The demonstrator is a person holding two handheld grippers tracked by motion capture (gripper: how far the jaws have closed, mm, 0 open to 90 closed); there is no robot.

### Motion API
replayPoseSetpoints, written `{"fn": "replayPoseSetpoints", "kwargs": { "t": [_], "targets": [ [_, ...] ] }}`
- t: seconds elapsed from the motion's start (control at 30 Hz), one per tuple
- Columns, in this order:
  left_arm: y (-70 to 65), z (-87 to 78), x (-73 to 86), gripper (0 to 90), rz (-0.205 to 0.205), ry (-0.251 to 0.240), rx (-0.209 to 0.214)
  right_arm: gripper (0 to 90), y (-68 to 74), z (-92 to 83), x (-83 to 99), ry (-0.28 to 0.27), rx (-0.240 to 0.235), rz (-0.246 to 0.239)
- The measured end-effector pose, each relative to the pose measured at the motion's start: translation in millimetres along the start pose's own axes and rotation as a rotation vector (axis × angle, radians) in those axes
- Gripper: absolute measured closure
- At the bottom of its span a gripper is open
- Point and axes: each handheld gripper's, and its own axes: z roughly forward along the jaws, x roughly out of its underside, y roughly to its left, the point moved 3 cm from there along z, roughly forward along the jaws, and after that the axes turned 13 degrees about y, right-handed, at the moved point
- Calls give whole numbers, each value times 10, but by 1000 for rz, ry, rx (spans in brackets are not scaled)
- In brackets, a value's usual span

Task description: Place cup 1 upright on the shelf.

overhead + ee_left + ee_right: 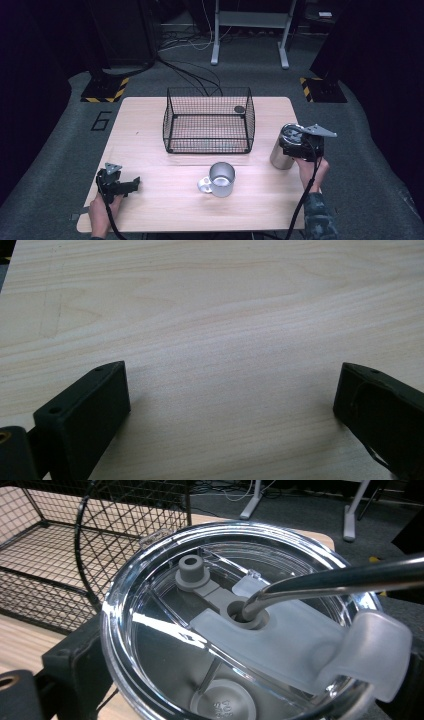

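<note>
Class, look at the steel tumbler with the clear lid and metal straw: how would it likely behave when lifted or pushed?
The tumbler looks tall and narrow, so a high push may tip it. Its polished wall probably feels slippery. The bent straw sits in a lid hole and could swing when tilted.

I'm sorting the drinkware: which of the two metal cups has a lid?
The steel tumbler at the right gripper, with clear lid and straw; the handled mug mid-table stands open.
</note>
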Motion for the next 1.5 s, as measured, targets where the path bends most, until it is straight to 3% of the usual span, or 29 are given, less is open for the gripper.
{"fn": "replayPoseSetpoints", "kwargs": {
  "t": [0.77,1.0,1.5],
  "targets": [
    [0,0,0,15,0,0,0,33,152,-322,-44,-16,-50,-41],
    [0,-1,2,15,1,1,0,33,289,-401,-110,-17,-74,-78],
    [0,-1,2,15,1,1,0,33,537,-452,-200,-23,-132,-106]
  ]
}}
